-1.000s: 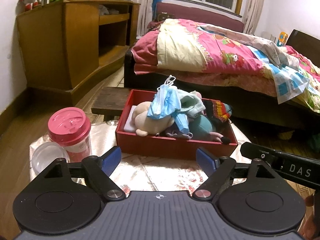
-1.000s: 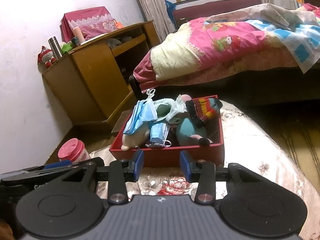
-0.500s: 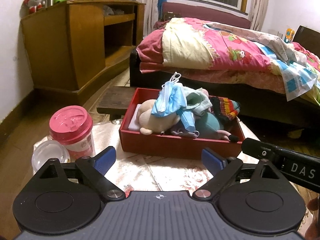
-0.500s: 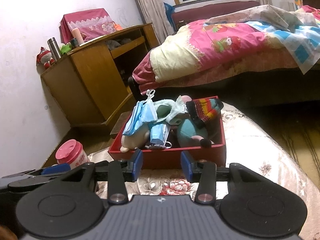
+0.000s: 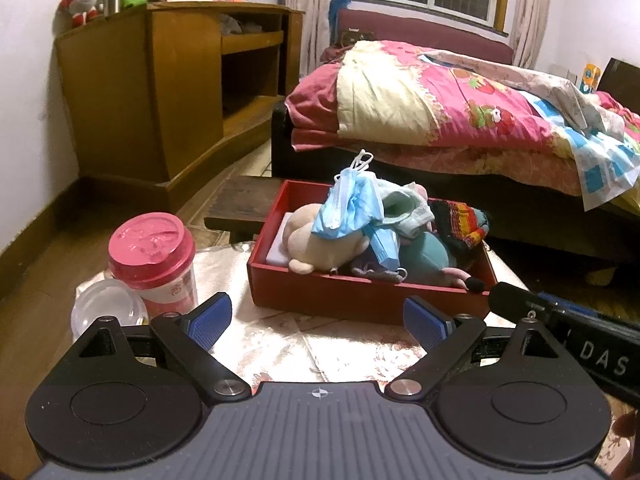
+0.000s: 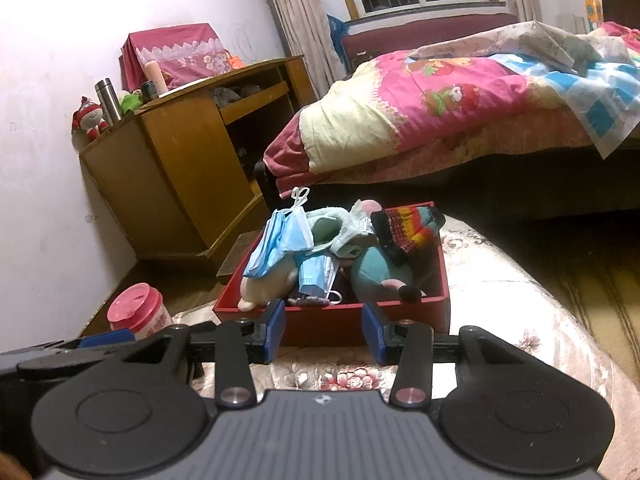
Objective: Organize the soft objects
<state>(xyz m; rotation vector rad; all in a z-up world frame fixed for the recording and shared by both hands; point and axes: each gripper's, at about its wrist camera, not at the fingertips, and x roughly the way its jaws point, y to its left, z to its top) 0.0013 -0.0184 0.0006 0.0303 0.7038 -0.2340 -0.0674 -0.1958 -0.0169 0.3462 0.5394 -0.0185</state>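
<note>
— So, how do the two claws stand?

— Left gripper (image 5: 318, 322) has its blue pads spread wide, nothing between them. Right gripper (image 6: 323, 332) holds its pads a narrow gap apart, also with nothing in them; both hang above the floral tablecloth (image 5: 280, 344).

— And the soft things?

— All heaped in the red box (image 5: 360, 300), straight ahead of both claws, just past their fingertips. Nearest the left gripper's left pad lies a cream plush toy (image 5: 320, 246). Blue face masks (image 5: 348, 210) are draped on top of it, ear loops sticking up. Behind the masks sits a pale green cloth (image 5: 404, 208). Toward the right pad there is a teal plush (image 5: 428, 256) with a pink limb, and a striped knit piece (image 5: 460, 224) resting on it at the box's far right.

— Anything outside the box?

— Left of the left gripper stands a cup with a pink lid (image 5: 154, 256), touching a clear plastic lid (image 5: 106, 312) beside it. From the right wrist view, the same cup (image 6: 138, 312) shows to the left, beyond the other gripper's body. Further ahead is a bed with a pink quilt (image 5: 460, 108), and a wooden desk (image 5: 160, 92) off to the left.
</note>
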